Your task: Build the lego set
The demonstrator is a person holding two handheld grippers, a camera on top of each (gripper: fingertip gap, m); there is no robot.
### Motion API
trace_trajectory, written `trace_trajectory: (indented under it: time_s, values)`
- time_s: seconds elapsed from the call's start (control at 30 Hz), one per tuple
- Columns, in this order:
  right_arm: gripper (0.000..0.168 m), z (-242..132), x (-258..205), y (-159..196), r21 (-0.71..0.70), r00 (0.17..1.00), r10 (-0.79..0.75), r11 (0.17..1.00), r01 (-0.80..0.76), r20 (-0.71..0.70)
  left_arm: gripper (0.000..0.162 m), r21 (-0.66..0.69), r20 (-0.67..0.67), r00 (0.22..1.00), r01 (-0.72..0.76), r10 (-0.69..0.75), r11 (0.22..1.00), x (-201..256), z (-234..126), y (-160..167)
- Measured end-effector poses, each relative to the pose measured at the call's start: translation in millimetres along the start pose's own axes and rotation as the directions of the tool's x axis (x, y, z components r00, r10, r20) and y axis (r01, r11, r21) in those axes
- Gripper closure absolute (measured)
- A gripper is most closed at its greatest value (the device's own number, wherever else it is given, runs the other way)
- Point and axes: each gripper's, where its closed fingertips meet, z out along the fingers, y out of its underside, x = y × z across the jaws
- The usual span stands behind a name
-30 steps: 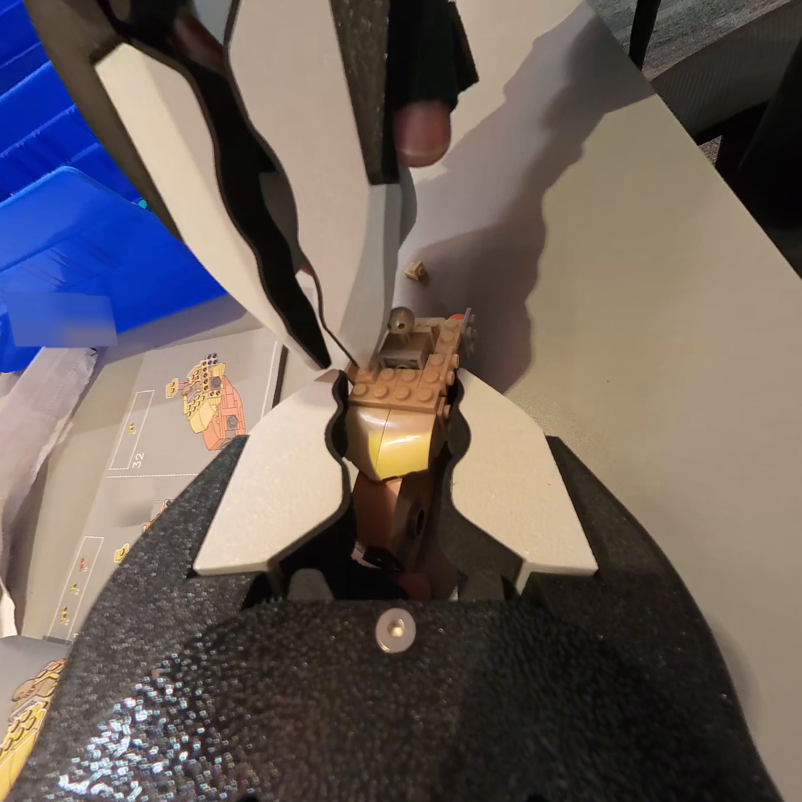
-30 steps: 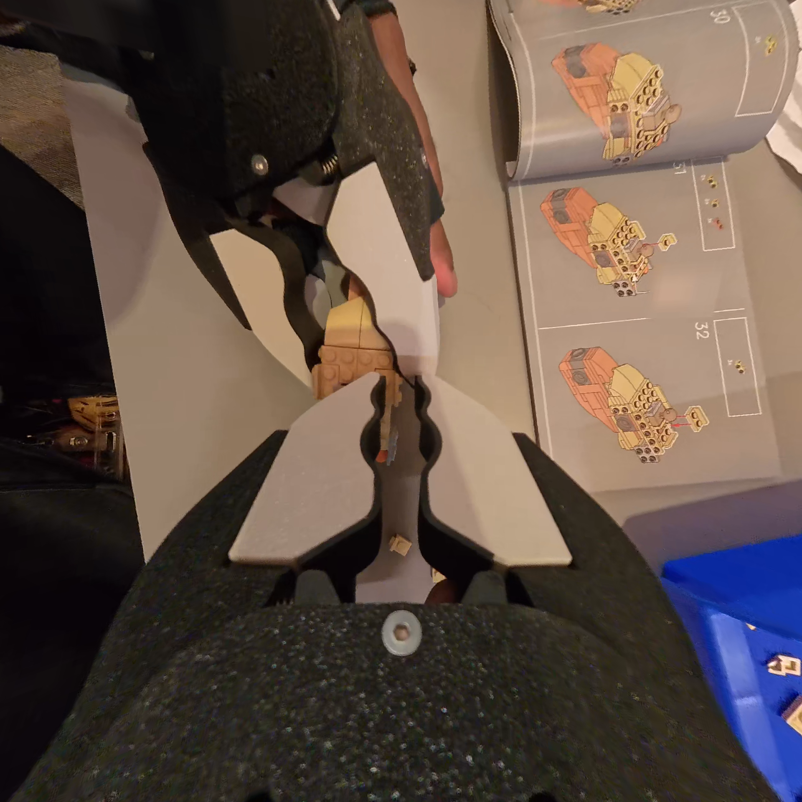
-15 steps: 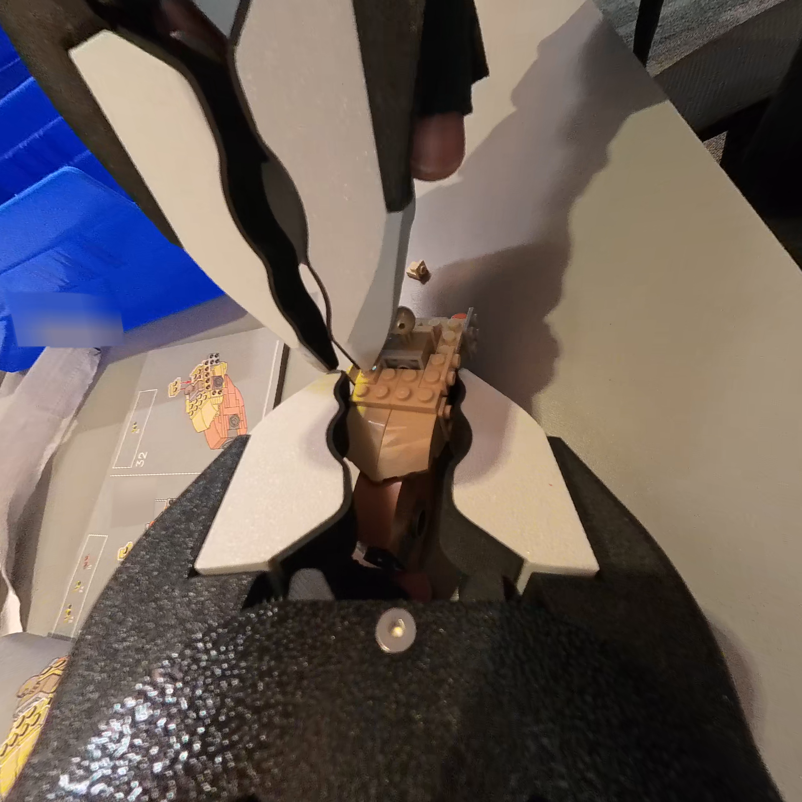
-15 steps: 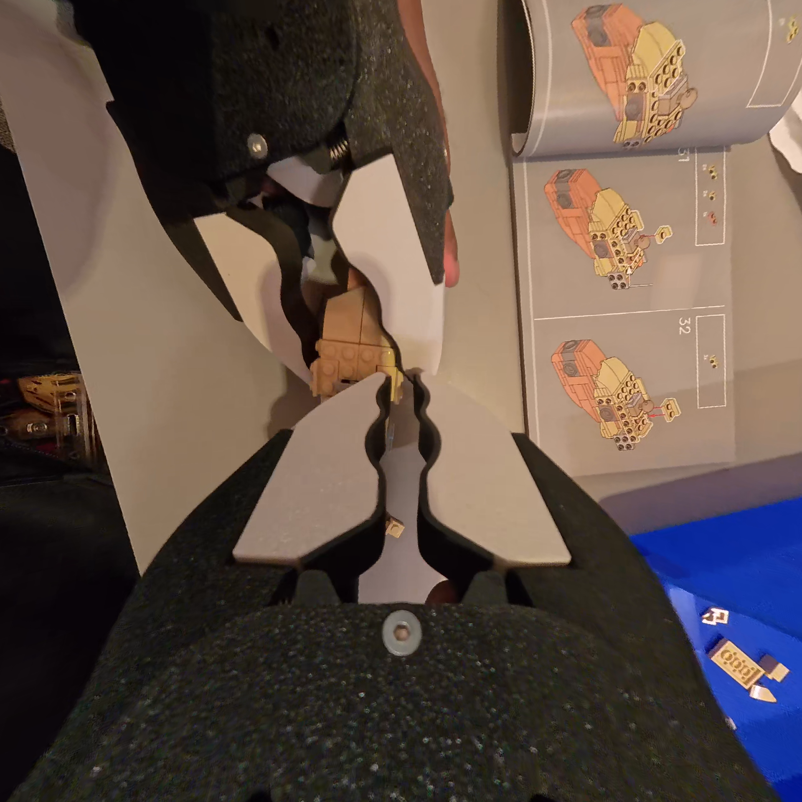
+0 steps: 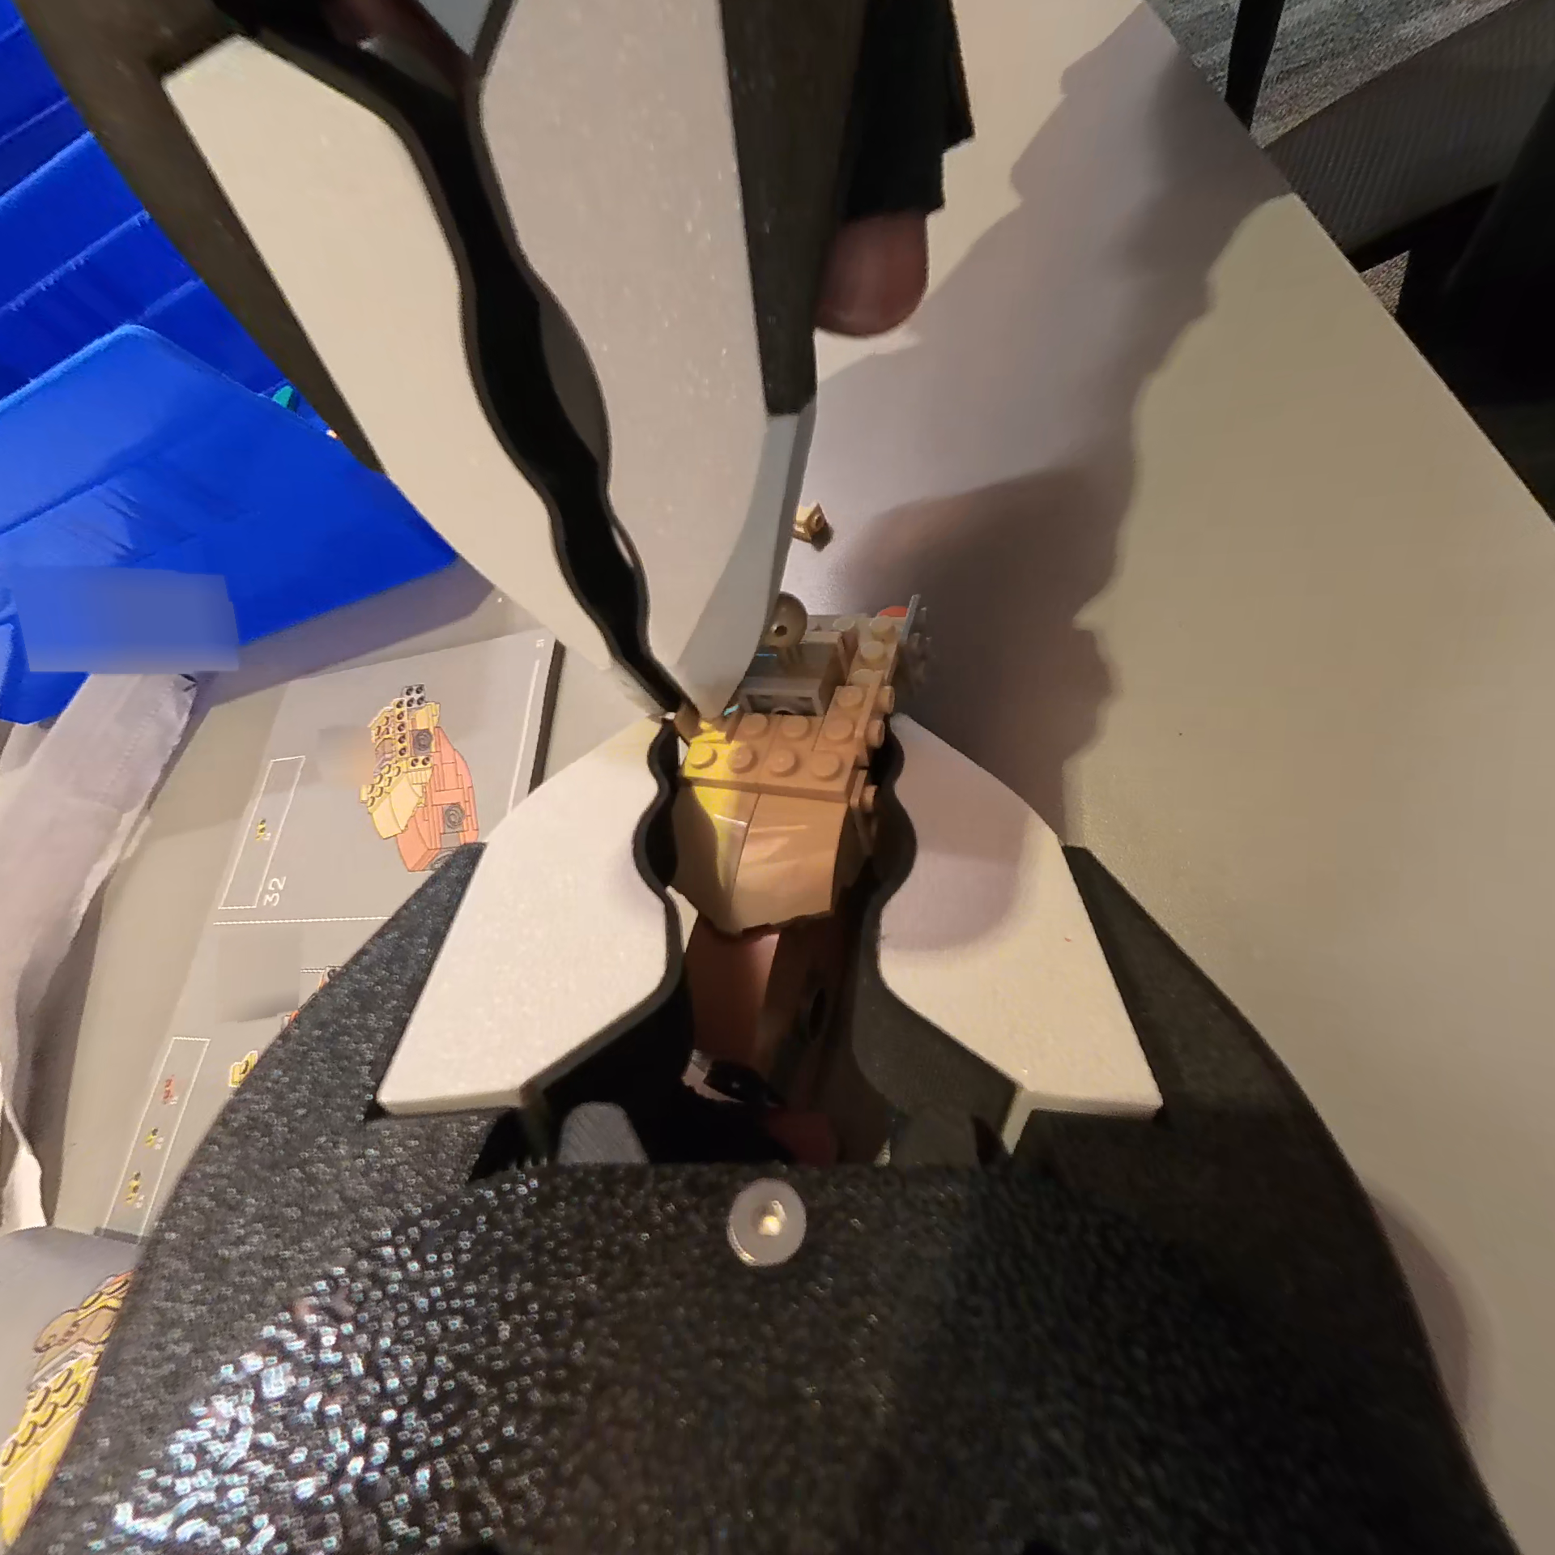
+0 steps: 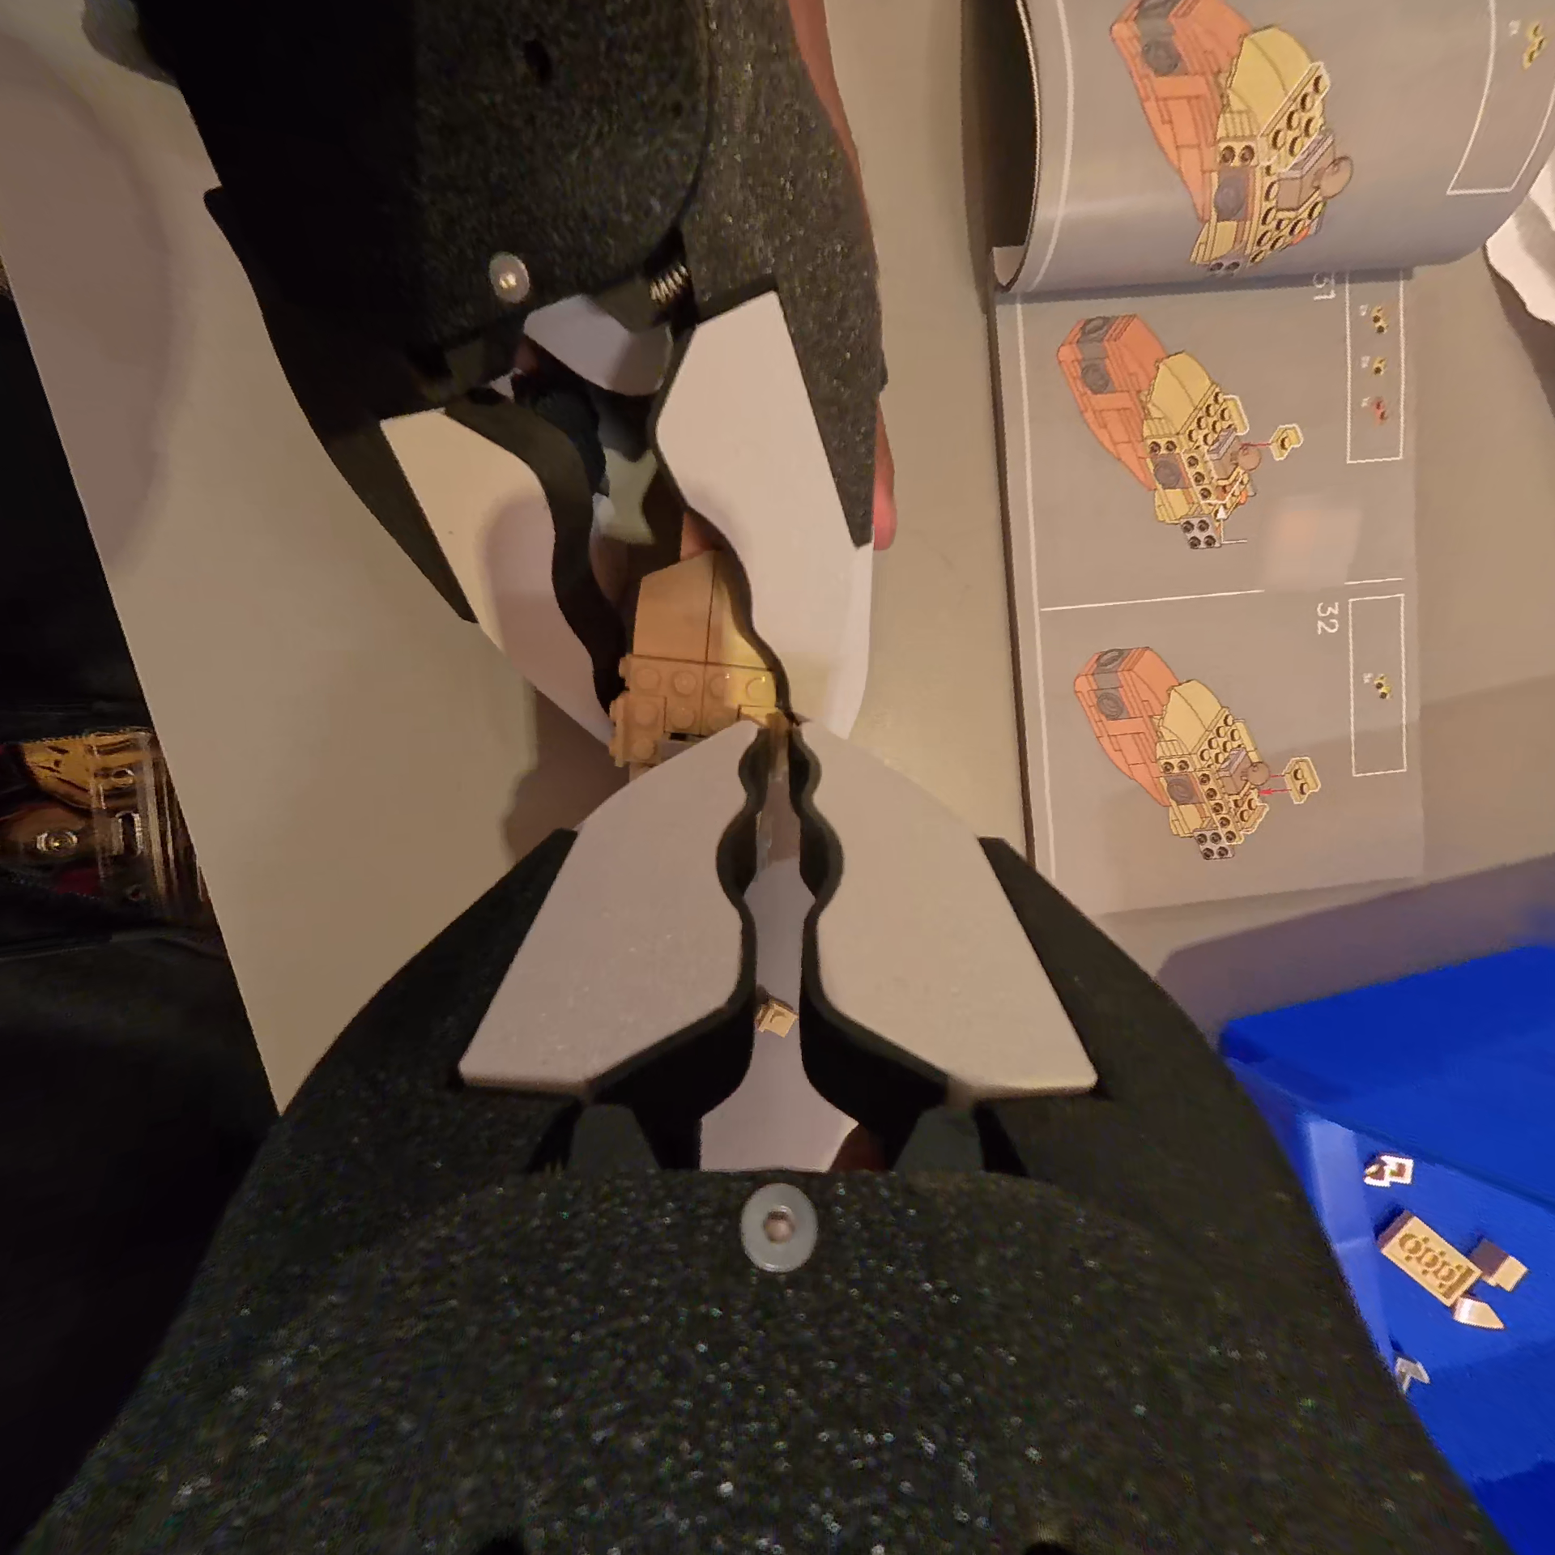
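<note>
We hold the tan and reddish-brown studded lego model [image 5: 774, 808] in our left gripper [image 5: 778, 740], whose two grey fingers are clamped on its sides, so the model sits above the pale grey table [image 5: 1262, 757] with its studded tan plates pointing away from the camera. Our right gripper [image 6: 778, 740] meets it tip to tip: its jaws are drawn narrow, pinching a tiny tan lego piece [image 6: 772, 730] that touches the near corner of the model's studded top. In the left wrist view the right gripper's fingertips [image 5: 673, 673] come down from the upper left onto that same corner. One small loose tan brick [image 5: 809, 528] lies on the table just beyond the model. The open grey instruction booklet [image 6: 1220, 589] with drawings of the model lies beside us, and a blue plastic bin [image 6: 1388, 1136] next to it holds a few loose tan pieces [image 6: 1430, 1271].
</note>
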Motion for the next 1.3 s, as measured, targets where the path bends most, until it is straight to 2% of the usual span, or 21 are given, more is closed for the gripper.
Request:
trace_trajectory:
  time_s: [0.07, 0.13, 0.3, 0.47, 0.67, 0.8, 0.97, 1.13, 1.3]
  values:
    - [0.15, -3, 5, -1, 0.026, 1.0, 0.005, 1.0, -0.005, -0.02, 0.118, 0.004, -0.001, 1.0, -0.012, 0.012, 1.0, 1, 0, 0]
    - [0.144, -9, 2, 0, 0.07, 0.999, 0.033, 0.997, -0.035, 0.034, 0.118, 0.005, -0.004, 1.0, -0.015, 0.015, 1.0, 1, 0, -1]
    - [0.145, -10, 7, 10, 0.199, 0.98, 0.151, 0.964, -0.175, 0.129, 0.118, 0.006, -0.002, 1.0, -0.029, 0.029, 1.0, 1, -1, 1]
    - [0.14, -2, -2, 23, 0.281, 0.954, 0.201, 0.924, -0.261, 0.225, 0.114, -0.03, -0.011, 1.0, 0.002, -0.002, 1.0, -2, -1, 7]
    - [0.133, 3, -19, 24, 0.325, 0.946, 0.171, 0.91, -0.259, 0.275, 0.109, -0.051, -0.065, 0.995, 0.073, -0.076, 0.996, -1, -4, 12]
    - [0.132, 5, -21, 22, 0.33, 0.953, 0.161, 0.912, -0.244, 0.257, 0.115, -0.061, -0.13, 0.987, 0.089, -0.097, 0.994, 4, -9, 17]
    - [0.131, 7, -23, 20, 0.338, 0.96, 0.143, 0.915, -0.222, 0.242, 0.116, -0.04, -0.144, 0.989, 0.036, -0.042, 0.999, 4, -11, 18]
    - [0.132, 6, -30, 18, 0.352, 0.967, 0.106, 0.918, -0.185, 0.233, 0.117, 0.041, -0.145, 0.981, -0.123, 0.127, 0.992, 10, -15, 13]
    - [0.139, -19, -22, 6, 0.464, 0.961, 0.133, 0.854, -0.235, 0.243, 0.117, 0.139, -0.116, 0.955, -0.258, 0.275, 0.956, 14, -20, 7]
